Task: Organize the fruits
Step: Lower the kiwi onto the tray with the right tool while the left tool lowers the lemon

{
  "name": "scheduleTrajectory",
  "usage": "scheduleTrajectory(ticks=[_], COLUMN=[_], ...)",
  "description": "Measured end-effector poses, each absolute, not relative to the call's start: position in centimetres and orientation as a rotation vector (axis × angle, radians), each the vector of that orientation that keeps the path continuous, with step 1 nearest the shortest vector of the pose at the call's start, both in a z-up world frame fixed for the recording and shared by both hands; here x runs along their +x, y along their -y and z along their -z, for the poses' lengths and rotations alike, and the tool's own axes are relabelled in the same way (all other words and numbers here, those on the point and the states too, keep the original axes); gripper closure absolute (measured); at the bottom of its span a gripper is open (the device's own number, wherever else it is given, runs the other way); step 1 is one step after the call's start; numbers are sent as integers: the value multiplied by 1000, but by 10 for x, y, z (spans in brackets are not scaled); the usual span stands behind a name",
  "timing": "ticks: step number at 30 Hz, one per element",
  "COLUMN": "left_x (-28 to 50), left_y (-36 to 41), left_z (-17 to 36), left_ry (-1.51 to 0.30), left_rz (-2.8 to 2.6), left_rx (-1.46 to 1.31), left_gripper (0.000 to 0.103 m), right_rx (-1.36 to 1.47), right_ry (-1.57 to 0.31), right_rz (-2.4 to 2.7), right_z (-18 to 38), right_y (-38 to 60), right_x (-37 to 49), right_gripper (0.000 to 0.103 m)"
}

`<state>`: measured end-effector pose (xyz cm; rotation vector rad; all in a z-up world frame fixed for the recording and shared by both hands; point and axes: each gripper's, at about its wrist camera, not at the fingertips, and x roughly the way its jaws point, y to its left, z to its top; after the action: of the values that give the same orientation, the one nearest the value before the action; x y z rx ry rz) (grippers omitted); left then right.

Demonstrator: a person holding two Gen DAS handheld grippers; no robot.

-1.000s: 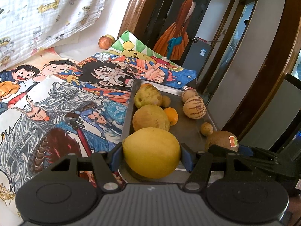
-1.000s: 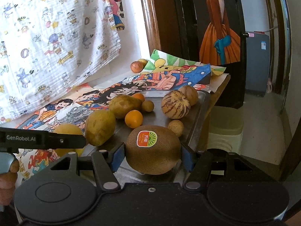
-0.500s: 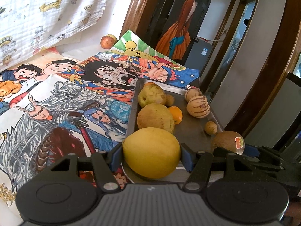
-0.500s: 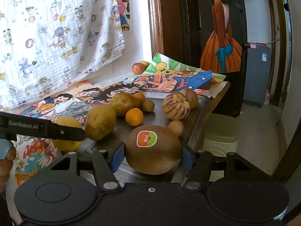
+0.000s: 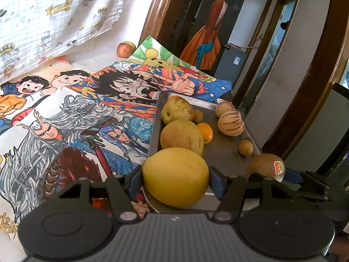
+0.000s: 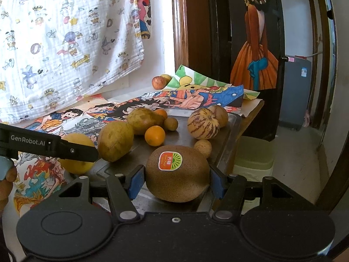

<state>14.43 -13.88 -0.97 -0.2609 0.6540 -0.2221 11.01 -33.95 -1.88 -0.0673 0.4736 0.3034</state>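
Between the blue pads of the left claw sits a yellow fruit, held tight with its long side running across from pad to pad. It hangs over the near end of the metal tray, and its underside is hidden.

From the right wrist, the right claw holds a brown kiwi over the same near end of the tray. I cannot tell if either fruit touches the tray.

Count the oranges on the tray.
2. One orange lies mid-tray beside the big pears; a second orange peeks out behind the far pear, mostly hidden. More could be hidden.
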Motion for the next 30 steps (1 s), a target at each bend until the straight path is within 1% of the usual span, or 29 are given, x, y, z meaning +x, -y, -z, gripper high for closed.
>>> scheduleTrajectory(ticks=[20, 23, 29, 30], left_x=[137, 134, 130, 129], left_y=[137, 137, 132, 131], left_z=[8, 6, 5, 5], left_ry=[-633, -616, -602, -598], left_rz=[240, 247, 235, 232], left_rx=[-246, -241, -257, -260], left_gripper=[35, 32, 31, 29], right_rx=[-20, -17, -7, -3], right_ry=[-428, -407, -403, -401], right_rz=[-264, -251, -243, -242], right_z=[23, 20, 20, 20], right_y=[340, 339, 339, 338], right_x=[99, 97, 94, 93], right_gripper=[37, 37, 36, 35])
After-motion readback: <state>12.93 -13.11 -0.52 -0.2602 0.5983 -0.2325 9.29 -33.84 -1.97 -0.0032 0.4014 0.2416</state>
